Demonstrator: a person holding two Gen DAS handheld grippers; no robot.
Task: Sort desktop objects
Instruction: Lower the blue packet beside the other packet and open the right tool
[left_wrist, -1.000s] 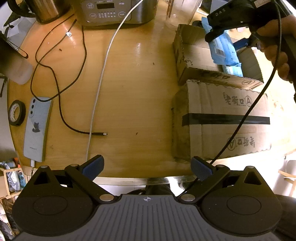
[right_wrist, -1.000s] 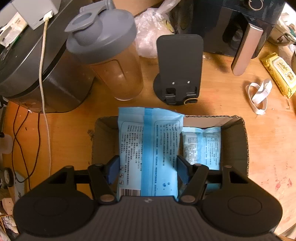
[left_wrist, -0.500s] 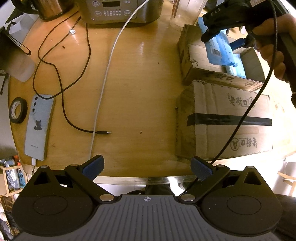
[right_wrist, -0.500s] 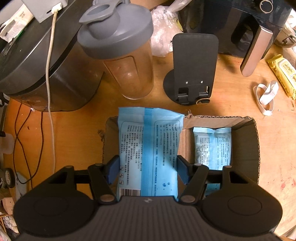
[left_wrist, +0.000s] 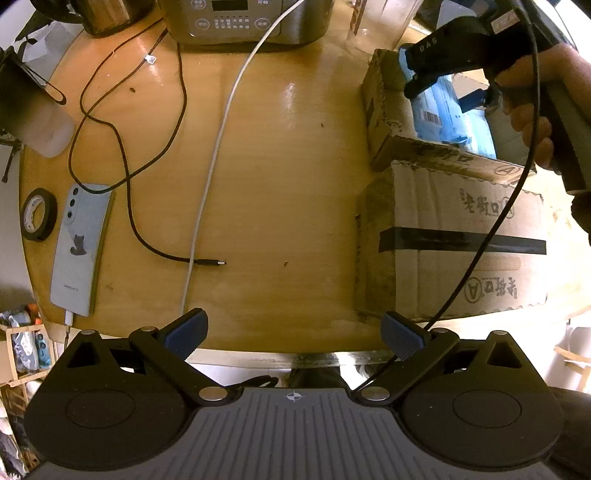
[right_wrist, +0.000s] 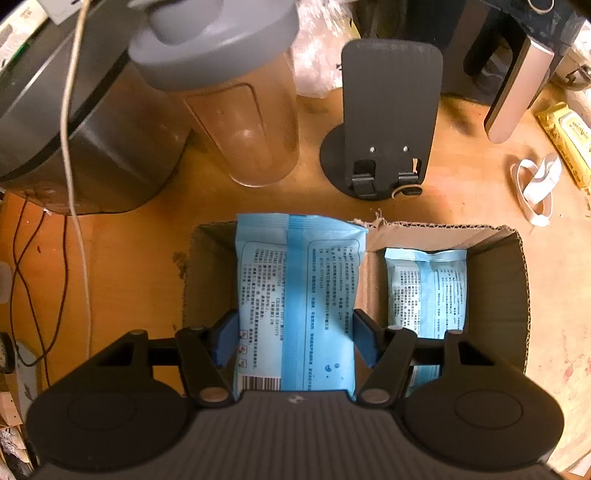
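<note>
My right gripper (right_wrist: 295, 341) is shut on a blue wipes packet (right_wrist: 295, 288) and holds it over the left part of an open cardboard box (right_wrist: 495, 280). A second blue packet (right_wrist: 424, 291) lies inside the box on the right. In the left wrist view the right gripper (left_wrist: 443, 70) hangs over the same box (left_wrist: 384, 118), with the blue packets (left_wrist: 443, 114) below it. My left gripper (left_wrist: 293, 332) is open and empty at the table's near edge.
A closed taped carton (left_wrist: 461, 251) sits in front of the open box. A phone (left_wrist: 79, 251), tape roll (left_wrist: 38, 214), black cable (left_wrist: 129, 192) and white cable (left_wrist: 214, 158) lie at left. A shaker bottle (right_wrist: 236, 103), phone stand (right_wrist: 388, 122) and cooker (right_wrist: 74, 122) stand behind the box.
My right gripper has moved forward and lower toward the box with the packet still held. The left gripper has drifted slightly forward and stays open.
</note>
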